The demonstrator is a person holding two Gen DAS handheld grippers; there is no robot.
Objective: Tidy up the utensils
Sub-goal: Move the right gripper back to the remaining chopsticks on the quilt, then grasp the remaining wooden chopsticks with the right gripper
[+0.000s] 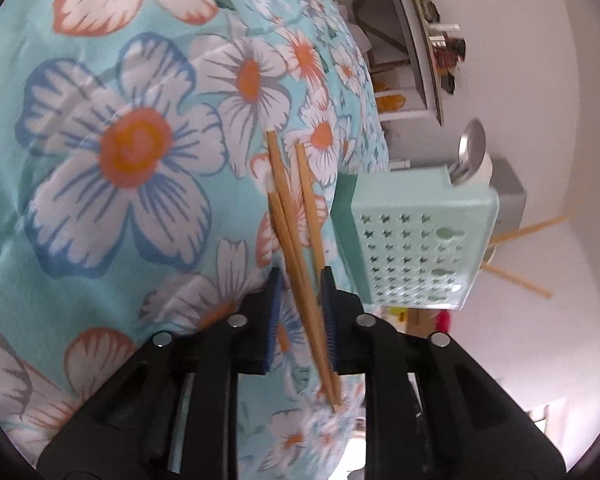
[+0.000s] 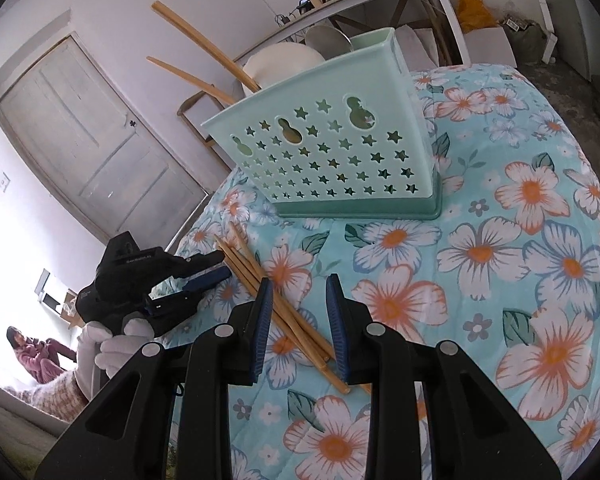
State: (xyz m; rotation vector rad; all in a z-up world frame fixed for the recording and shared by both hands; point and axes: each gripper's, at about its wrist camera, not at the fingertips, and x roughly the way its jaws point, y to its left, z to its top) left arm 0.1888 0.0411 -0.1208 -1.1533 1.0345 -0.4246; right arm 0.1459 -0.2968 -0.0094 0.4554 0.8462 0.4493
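Three wooden chopsticks [image 2: 284,304] lie loose on a floral tablecloth [image 2: 500,240], in front of a mint utensil holder [image 2: 332,148] already bearing chopsticks and a spoon. The right gripper [image 2: 298,320] hovers over them, jaws spread; the left gripper [image 1: 300,316] straddles them, jaws apparently apart, possibly brushing one stick.

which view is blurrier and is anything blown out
Left wrist view: motion-smeared, chopsticks and caddy soft, walls washed pale. Right wrist view: sharper, star holes crisp on the caddy; lower-left window area blown out white behind the left gripper.
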